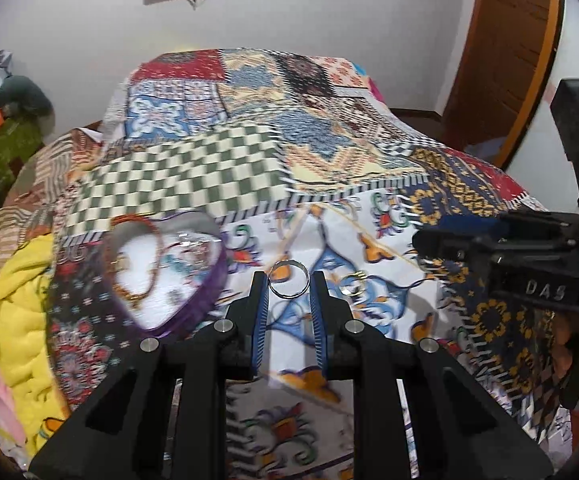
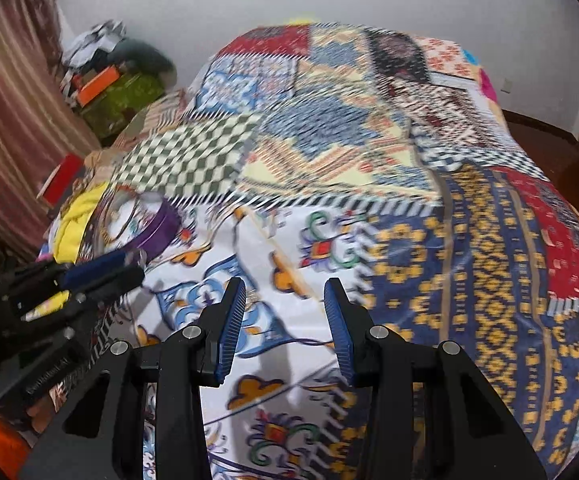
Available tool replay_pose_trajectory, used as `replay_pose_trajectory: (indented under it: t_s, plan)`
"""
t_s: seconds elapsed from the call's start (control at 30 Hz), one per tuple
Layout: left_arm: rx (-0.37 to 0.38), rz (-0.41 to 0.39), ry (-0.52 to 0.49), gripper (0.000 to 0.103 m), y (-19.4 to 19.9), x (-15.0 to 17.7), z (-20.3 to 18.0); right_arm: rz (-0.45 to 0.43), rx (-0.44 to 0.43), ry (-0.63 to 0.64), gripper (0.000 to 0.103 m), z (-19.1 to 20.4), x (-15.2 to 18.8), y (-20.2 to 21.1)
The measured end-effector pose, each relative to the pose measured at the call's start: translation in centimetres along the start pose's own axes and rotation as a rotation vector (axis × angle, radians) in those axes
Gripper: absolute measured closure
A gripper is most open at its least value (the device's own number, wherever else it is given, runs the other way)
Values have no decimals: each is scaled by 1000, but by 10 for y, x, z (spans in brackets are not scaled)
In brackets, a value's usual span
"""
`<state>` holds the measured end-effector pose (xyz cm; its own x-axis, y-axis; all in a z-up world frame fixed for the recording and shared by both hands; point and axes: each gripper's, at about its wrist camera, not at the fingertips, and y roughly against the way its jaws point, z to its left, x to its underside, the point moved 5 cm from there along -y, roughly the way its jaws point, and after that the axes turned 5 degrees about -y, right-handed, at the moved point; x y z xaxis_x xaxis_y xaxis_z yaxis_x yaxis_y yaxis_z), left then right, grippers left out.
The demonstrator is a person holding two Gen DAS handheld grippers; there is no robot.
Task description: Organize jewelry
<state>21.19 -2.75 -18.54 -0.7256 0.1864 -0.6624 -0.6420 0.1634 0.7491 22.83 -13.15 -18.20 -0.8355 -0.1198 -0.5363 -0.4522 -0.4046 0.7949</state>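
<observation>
Lying at lower left of the left wrist view, on the bed: a heart-shaped box with a purple wall, open at the top, already holding a beaded bracelet. Sitting just right of it, at centre frame: the left claw, clamped on a silver ring, pads pressing the band from both sides, ring standing on edge at the fingertips. Judging by this, carrying the ring toward the box, grasp done, drop not yet made. Lying just right of the claw, on the white patterned patch: a smaller gold ring, still to be gathered. Reaching in from the right edge: the right claw, seen side-on, with nothing visible between its fingers.

In the right wrist view, showing at left edge the left claw from the side, near the box in the upper left. At lower centre, the right claw standing apart, gripping nothing, only bedspread between the pads; much of this view blurring.

Calling next for swinging the left claw leftward over the box opening, lowering inside the rim, then parting the pads so the ring falls inside, clear of the wall. After that, probably going for the gold ring.
</observation>
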Motion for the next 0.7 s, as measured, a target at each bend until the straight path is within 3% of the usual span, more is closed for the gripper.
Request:
replay_pose_trajectory:
  t_s: [0.33, 0.53, 0.7]
  plan:
    - [-5, -5, 53, 83, 3, 10, 24, 142, 49, 138, 66, 28, 17, -53]
    - [-1, -13, 65, 83, 3, 8, 25, 90, 56, 161, 67, 25, 16, -56]
    - [2, -11, 73, 83, 1, 7, 25, 77, 71, 162, 79, 26, 15, -56]
